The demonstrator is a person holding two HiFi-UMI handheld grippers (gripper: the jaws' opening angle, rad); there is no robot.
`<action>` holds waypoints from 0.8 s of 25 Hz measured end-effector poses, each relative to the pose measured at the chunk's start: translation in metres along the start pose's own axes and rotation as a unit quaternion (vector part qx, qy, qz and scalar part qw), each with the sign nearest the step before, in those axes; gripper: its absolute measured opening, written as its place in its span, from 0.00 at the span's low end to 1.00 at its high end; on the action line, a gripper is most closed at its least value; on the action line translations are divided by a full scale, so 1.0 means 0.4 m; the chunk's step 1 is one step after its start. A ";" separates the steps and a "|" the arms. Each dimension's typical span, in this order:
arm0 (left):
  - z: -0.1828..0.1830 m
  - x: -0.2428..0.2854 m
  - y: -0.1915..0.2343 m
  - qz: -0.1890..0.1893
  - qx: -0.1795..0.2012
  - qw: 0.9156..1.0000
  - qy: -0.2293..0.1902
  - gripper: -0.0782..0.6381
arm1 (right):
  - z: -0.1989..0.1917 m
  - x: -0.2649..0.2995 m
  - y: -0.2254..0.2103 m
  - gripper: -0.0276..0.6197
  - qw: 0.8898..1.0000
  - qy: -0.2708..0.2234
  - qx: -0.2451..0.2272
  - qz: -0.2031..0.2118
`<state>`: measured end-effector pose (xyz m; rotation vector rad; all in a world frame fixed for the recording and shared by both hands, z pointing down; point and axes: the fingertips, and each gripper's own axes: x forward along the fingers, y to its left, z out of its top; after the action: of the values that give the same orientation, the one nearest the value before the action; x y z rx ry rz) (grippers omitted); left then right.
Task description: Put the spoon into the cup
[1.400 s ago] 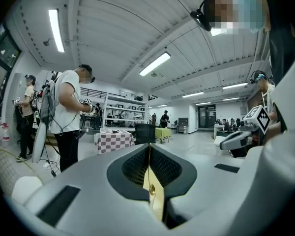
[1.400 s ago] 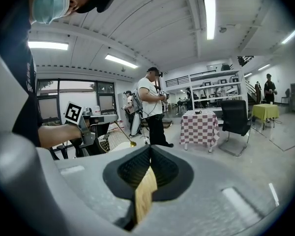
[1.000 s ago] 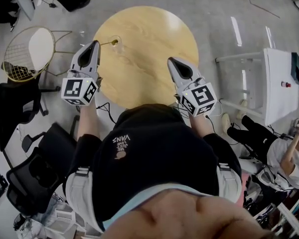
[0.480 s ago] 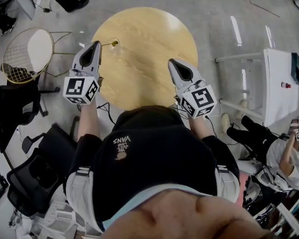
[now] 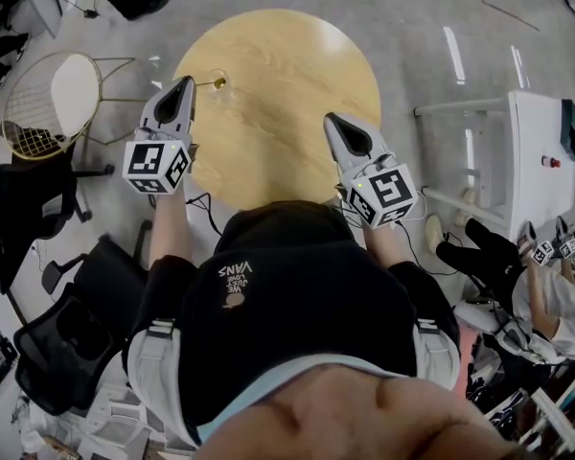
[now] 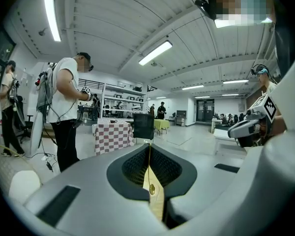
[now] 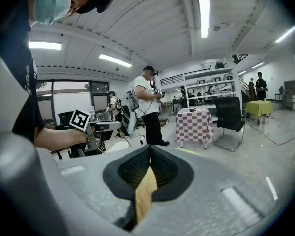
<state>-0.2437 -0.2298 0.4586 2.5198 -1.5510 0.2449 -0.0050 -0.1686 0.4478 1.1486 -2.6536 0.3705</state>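
Observation:
A thin gold spoon sticks out rightward from the tip of my left gripper over the left rim of the round wooden table. Its far end sits at a faint clear ring that looks like a glass cup; I cannot tell whether it is inside. In the left gripper view the left gripper is shut, with the spoon lying along the seam of its jaws. My right gripper hovers over the table's right front part. It is shut with nothing between its fingers.
A wire chair with a white seat and black office chairs stand left of the table. A white table and a seated person are to the right. Another person stands near a checkered table.
My left gripper's marker cube has shifted slightly up and right; its tip and the spoon stay in place. The right gripper has hardly moved.

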 end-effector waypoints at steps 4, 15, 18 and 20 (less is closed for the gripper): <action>-0.015 0.005 0.008 -0.002 0.002 1.000 0.007 0.12 | -0.006 0.001 0.005 0.04 1.000 0.002 0.002 -0.001; -0.065 0.031 0.030 -0.008 -0.017 0.999 0.036 0.12 | -0.010 0.013 0.015 0.04 1.000 0.004 0.003 0.004; -0.080 0.039 0.032 -0.010 -0.022 0.999 0.043 0.12 | -0.007 0.015 0.021 0.04 1.000 0.003 0.003 0.006; -0.093 0.044 0.033 -0.011 -0.021 0.998 0.051 0.12 | -0.008 0.016 0.024 0.04 1.000 0.002 0.003 0.007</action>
<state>-0.2495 -0.2422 0.4996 2.4501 -1.4737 0.3293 -0.0162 -0.1656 0.4514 1.1287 -2.6600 0.3833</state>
